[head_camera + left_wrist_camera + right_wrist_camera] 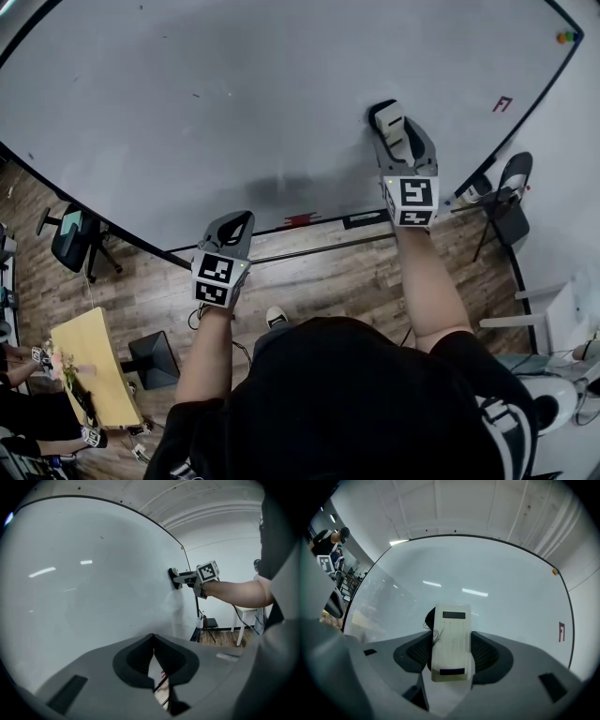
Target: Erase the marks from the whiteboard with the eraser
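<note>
The whiteboard (pixel 234 94) stands upright in front of the person and fills most of the head view. The right tool (pixel 396 129) is clenched on the eraser (pixel 387 116), a pale block gripped by its 2 long sides between the dark ribbed pads. In the right gripper view the eraser (pixel 451 641) juts out past the jaws of the right tool (pixel 452 657) and its far end meets the whiteboard (pixel 497 573). The left gripper view shows the same from the side: the eraser (pixel 173 578) lies flat against the whiteboard (pixel 84 597), pressed by the right tool (pixel 178 578) at the end of an outstretched forearm. The eraser sits in the right part of the board, short of the right edge.

A small red mark (pixel 502 104) stays on the board near the right edge, well apart from the eraser; the right gripper view shows that red mark (pixel 561 632) too. A little coloured magnet (pixel 565 37) clings at the board's upper right corner. A faint grey smudge (pixel 281 186) shows near the lower edge.

The left tool (pixel 240 221) hangs at the board's lower edge, left of the right one. Its jaws are clenched tip to tip on nothing (pixel 153 639).

Under the board lies a wooden floor (pixel 328 272), with a folding chair (pixel 508 197) beyond the board's right edge.
</note>
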Tool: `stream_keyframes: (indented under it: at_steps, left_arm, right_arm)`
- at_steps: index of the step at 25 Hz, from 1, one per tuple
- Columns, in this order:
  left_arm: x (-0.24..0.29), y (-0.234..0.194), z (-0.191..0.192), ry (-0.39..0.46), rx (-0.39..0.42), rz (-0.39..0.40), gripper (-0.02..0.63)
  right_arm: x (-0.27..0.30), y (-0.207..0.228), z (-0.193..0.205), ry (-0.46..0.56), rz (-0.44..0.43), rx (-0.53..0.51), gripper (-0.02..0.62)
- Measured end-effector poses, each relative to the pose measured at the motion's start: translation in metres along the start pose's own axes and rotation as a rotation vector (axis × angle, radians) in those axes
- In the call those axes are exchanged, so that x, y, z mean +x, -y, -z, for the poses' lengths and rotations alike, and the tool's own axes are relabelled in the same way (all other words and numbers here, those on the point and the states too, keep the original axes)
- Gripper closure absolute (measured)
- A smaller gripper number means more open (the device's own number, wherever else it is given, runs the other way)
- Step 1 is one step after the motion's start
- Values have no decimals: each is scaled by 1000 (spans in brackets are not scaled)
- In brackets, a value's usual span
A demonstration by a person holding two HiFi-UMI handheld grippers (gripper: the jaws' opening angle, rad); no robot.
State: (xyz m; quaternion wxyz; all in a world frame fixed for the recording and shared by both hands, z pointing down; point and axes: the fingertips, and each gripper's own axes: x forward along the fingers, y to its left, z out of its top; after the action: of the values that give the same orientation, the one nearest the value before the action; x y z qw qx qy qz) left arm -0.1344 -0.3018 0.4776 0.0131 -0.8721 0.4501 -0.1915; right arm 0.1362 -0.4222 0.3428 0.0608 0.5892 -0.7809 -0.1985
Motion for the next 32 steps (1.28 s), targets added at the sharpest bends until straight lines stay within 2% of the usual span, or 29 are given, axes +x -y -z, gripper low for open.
stream_keyframes:
  at_steps: [6,19,26,32]
  left_arm:
    - [-2,-1,5,-5,-7,-5,595]
    - [-13,-10,14,-13,-26,-38,595]
    - [-18,-15,19,-17,-32,-51,595]
    - [-23,-17,21,-16,-35,-60,595]
  right_arm:
    - [4,-24,-19,45,-44,-6,350]
    - [13,-113,-42,140,-168,-163,350]
    - [12,-159,-35,96,-260,-239,350]
    - [12,-174,-30,60,-283,-265,350]
